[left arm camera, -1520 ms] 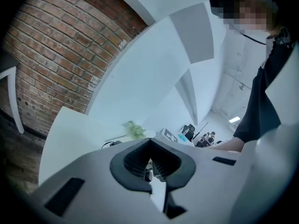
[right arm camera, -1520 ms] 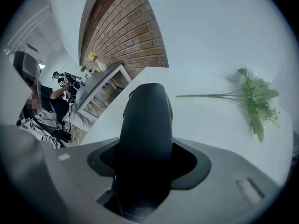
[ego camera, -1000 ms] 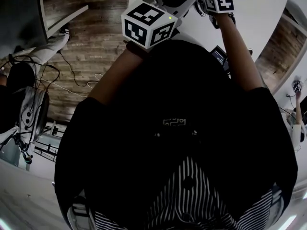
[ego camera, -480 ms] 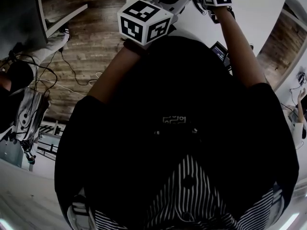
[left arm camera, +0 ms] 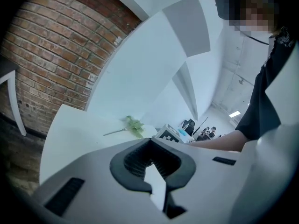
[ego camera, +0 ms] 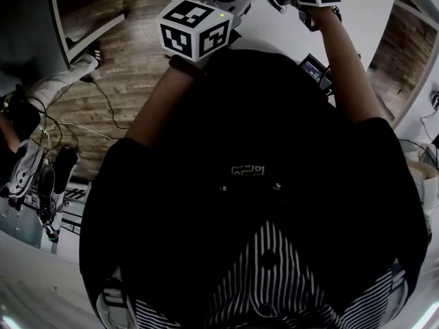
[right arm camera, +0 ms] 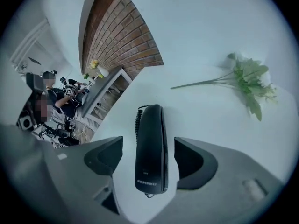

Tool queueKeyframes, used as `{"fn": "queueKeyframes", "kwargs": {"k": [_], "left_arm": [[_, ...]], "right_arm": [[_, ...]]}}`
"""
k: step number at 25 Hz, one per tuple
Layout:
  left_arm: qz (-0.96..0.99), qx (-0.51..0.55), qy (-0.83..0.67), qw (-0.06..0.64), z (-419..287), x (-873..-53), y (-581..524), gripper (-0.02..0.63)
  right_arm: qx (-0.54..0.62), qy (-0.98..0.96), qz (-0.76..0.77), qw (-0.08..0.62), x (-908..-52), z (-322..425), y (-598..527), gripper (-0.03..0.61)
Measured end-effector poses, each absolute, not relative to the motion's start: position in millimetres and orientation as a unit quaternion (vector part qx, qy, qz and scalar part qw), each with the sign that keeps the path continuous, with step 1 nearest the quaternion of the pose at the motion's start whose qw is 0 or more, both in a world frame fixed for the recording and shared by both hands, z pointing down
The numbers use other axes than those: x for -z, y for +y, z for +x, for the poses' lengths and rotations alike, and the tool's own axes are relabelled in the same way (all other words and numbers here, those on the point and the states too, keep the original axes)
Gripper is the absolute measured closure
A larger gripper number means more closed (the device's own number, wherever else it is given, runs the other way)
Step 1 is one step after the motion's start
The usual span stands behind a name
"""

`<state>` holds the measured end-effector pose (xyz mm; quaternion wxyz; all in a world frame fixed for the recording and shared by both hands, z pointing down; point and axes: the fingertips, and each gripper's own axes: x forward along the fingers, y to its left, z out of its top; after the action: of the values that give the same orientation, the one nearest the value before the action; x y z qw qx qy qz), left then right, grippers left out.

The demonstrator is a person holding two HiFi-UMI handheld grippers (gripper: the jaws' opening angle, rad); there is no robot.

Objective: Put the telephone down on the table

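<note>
**A:** The head view is dim. The person's black shirt (ego camera: pixel 260 184) fills most of it with hardly any detail, and only the white desk (ego camera: pixel 374 12) at the top comes out bright.

**B:** Both gripper views are bright, under soft, even light. The glossy black telephone handset (right arm camera: pixel 150 148) throws only a faint shadow and has a pale sheen along one edge.

**A:** There is heavy fisheye bending. The red brick wall (left arm camera: pixel 51 55) curves, and the corners go black.

**B:** A far ceiling lamp (left arm camera: pixel 235 114) glares. The left gripper's dark fingers (left arm camera: pixel 126 162) look soft, too near to be sharp.
</note>
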<state>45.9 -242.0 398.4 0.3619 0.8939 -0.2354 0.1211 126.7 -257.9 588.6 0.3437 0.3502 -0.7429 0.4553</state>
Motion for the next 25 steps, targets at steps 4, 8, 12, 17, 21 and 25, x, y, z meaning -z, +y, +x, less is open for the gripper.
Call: {"fn": "queueKeyframes", "kwargs": {"k": [4, 8, 12, 17, 21, 25], "left_arm": [[0.897, -0.122, -0.237, 0.353, 45, -397, -238, 0.612], [0.903, -0.121, -0.232, 0.342, 48, -394, -236, 0.612], [0.908, -0.123, -0.225, 0.332, 51, -393, -234, 0.612], [0.917, -0.121, -0.211, 0.317, 66, -383, -224, 0.612], [0.926, -0.12, -0.195, 0.299, 83, -375, -214, 0.612], [0.935, -0.124, -0.173, 0.285, 104, -374, -192, 0.612]], "right_arm": [[-0.447, -0.751, 0.362, 0.325, -564, 140, -254, 0.242], [-0.437, -0.755, 0.377, 0.31, -545, 154, -250, 0.243], [-0.436, -0.759, 0.388, 0.29, -529, 162, -245, 0.244], [-0.419, -0.774, 0.396, 0.262, -499, 169, -233, 0.26], [-0.37, -0.818, 0.363, 0.249, -469, 159, -217, 0.435], [-0.335, -0.839, 0.378, 0.204, -445, 167, -196, 0.577]]}}
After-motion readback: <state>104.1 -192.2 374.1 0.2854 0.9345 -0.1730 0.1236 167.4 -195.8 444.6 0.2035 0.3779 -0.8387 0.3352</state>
